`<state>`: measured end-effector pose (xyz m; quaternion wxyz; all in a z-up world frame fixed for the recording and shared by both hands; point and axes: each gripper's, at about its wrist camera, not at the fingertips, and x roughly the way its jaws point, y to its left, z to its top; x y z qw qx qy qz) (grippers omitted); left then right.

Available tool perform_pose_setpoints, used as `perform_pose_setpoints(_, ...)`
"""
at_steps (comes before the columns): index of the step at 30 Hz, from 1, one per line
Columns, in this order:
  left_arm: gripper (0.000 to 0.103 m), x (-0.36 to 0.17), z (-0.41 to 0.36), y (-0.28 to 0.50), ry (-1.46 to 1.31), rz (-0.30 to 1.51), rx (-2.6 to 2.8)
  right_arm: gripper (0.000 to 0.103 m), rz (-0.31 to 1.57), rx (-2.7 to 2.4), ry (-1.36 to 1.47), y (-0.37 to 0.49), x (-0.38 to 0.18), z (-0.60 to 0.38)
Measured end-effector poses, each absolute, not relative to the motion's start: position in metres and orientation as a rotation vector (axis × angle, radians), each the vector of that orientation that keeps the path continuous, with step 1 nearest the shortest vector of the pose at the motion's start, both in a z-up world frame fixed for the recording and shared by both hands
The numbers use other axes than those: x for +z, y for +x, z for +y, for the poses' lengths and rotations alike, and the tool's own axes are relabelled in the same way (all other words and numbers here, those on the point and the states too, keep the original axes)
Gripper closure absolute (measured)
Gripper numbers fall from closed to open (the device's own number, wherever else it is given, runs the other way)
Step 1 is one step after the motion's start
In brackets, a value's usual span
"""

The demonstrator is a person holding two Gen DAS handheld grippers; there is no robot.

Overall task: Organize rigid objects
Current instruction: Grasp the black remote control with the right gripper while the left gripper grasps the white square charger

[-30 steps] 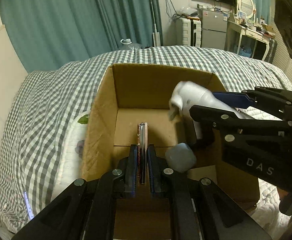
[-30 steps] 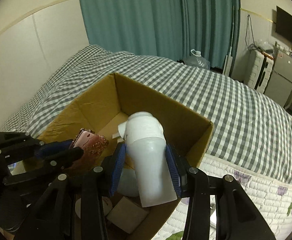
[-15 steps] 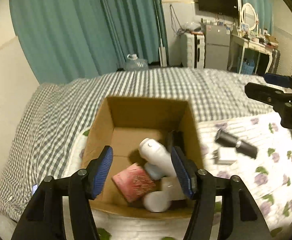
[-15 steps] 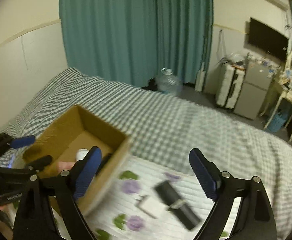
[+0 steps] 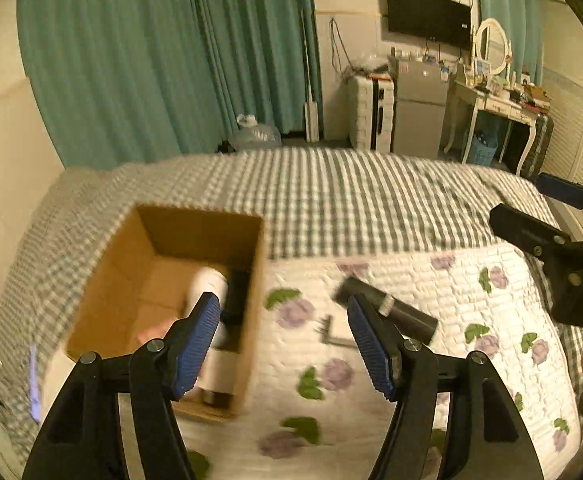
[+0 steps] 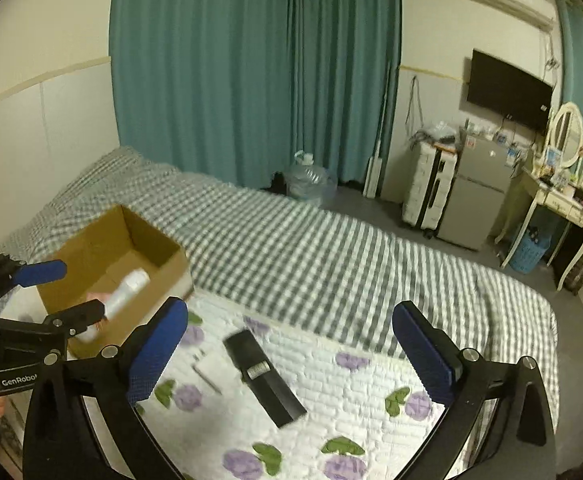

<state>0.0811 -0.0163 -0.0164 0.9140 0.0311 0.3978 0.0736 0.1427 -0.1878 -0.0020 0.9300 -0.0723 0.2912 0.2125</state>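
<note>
An open cardboard box (image 5: 119,268) stands on the bed. It holds a white bottle (image 5: 207,284), a black item (image 5: 237,296) and a pink case (image 5: 155,330). To its right, on the floral quilt, lie a long black object (image 5: 403,312) and a small white plug (image 5: 331,334). My left gripper (image 5: 281,308) hangs over the box's right edge, jaws opening, nothing between them. My right gripper (image 6: 289,312) is above the black object (image 6: 263,372) and the plug (image 6: 211,368), jaws opening wide and empty. The box (image 6: 91,240), the bottle (image 6: 129,288) and the left gripper (image 6: 71,292) sit at the left of the right wrist view.
A grey checked blanket (image 6: 311,248) covers the far part of the bed, and the flowered white quilt (image 6: 351,384) the near part. Beyond it are teal curtains (image 6: 251,72), a water jug (image 6: 307,184), a suitcase, a small fridge (image 6: 475,200) and a dressing table.
Both grippers let go: the pink case and the white bottle now lie in the box. Both jaws opened, and both grippers drew back, rose and swung right toward the quilt.
</note>
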Motion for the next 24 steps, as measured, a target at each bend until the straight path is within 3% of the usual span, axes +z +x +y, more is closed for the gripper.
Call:
perform_pose_setpoints(8,0.034,-0.089,-0.048,0.102,0.083,0.943,0.205,0.001,0.748,0.532,-0.169,0.171,-0.094,-0.192)
perform_pose_setpoints(13,0.034,-0.120,-0.054,0.116,0.119,0.985,0.230,0.026,0.878,0.564,-0.240,0.189,-0.156,-0.169)
perform_pose_setpoints(21,0.034,-0.145,-0.045,0.138,0.095,1.017,0.229,0.032,0.915,0.636,-0.270,0.201,-0.203,-0.156)
perform_pose_setpoints(24,0.034,-0.148,-0.042,0.141,0.075,1.029,0.202,0.053,0.889,0.652,-0.278,0.200,-0.204,-0.153)
